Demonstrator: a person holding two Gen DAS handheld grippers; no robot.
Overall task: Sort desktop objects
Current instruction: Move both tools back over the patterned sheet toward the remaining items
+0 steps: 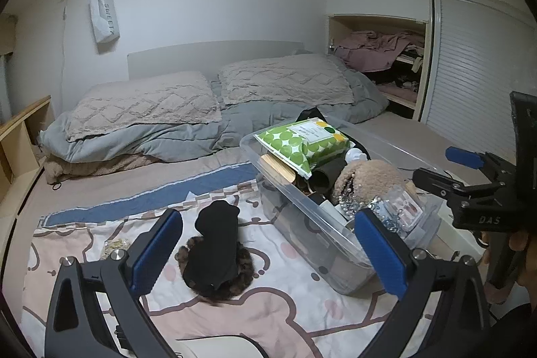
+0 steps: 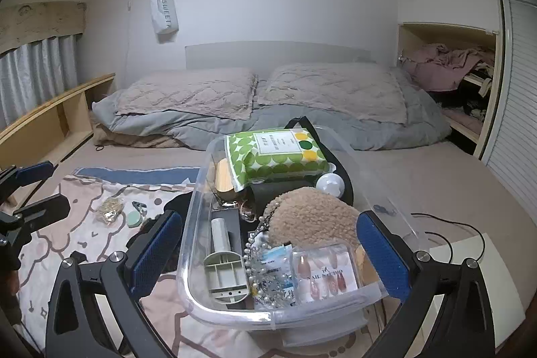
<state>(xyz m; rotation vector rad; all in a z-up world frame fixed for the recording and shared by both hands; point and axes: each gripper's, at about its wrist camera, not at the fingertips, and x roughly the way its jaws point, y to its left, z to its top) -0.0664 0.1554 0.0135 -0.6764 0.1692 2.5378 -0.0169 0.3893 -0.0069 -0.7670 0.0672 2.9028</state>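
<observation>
On the patterned blanket [image 1: 285,307] spread over the bed, a clear plastic bin [image 2: 198,257] is sitting, loaded with mixed objects: a green dotted pack [image 2: 278,156] is lying on top at the far end, a tan fleecy pouch [image 2: 312,217] is resting in the middle, and a box of press-on nails [image 2: 322,274] is lying at the near end beside a string of pearl beads [image 2: 265,284] and a grey plastic part [image 2: 225,274]. The left gripper [image 1: 268,257] is hovering with its jaws standing fully apart and nothing between the pads; below it, a black sock [image 1: 214,250] is lying on a brown furry item [image 1: 235,280], just beside the bin. The right gripper [image 2: 268,257] is likewise standing wide open, gripping nothing, its blue pads flanking the near end of the bin without pressing on it. Farther left on the blanket, a gold chain heap [image 2: 109,210] and a small green clip [image 2: 137,213] are lying near each other
</observation>
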